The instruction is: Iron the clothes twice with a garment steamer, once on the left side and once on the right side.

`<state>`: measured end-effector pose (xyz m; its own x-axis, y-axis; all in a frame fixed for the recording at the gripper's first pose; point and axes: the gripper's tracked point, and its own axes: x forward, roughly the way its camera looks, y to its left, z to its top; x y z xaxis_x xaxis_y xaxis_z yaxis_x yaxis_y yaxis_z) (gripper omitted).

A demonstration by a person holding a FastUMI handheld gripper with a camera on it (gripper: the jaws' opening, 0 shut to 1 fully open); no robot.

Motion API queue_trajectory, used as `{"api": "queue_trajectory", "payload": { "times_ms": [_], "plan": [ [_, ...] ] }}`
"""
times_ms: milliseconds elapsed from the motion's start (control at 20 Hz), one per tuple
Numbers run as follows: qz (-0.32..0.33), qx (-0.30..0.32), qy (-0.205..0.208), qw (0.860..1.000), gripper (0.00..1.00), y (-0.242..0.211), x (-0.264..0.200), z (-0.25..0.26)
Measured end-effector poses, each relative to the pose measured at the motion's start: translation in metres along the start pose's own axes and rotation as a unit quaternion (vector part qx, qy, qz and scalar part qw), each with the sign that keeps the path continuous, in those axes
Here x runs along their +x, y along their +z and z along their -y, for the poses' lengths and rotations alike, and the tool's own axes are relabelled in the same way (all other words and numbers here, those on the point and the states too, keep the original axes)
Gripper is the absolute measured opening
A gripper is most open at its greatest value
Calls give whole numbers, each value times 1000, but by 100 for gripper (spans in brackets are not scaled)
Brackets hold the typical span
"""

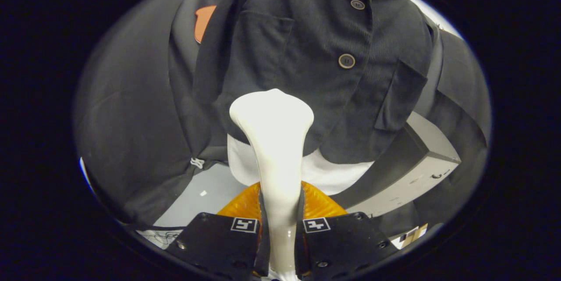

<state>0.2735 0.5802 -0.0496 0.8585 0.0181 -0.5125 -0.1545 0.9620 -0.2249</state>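
Dark button-front jacket (307,53) hangs against the booth wall beyond the fingers, over a white undershirt (333,173) whose hem shows below the jacket's lower edge; a grey cabinet (416,171) sits below the jacket to its right. White garment steamer (274,140) stands upright just below the jacket's hem, its flared head at the front panel left of the button placket, two buttons (346,61) above and right of the head. Gripper (280,228) is clamped on the steamer handle, both fingers pressing its sides, with an orange ribbed part (317,204) just behind the handle, under the jacket.
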Motion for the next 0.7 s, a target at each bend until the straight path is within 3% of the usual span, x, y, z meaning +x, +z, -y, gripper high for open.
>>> {"api": "queue_trajectory", "payload": {
  "times_ms": [350, 700],
  "plan": [
    [1, 6, 6, 1000, 25, -7, -6, 3],
    [56, 34, 28, 997, 25, 16, -56, 50]
  ]
}}
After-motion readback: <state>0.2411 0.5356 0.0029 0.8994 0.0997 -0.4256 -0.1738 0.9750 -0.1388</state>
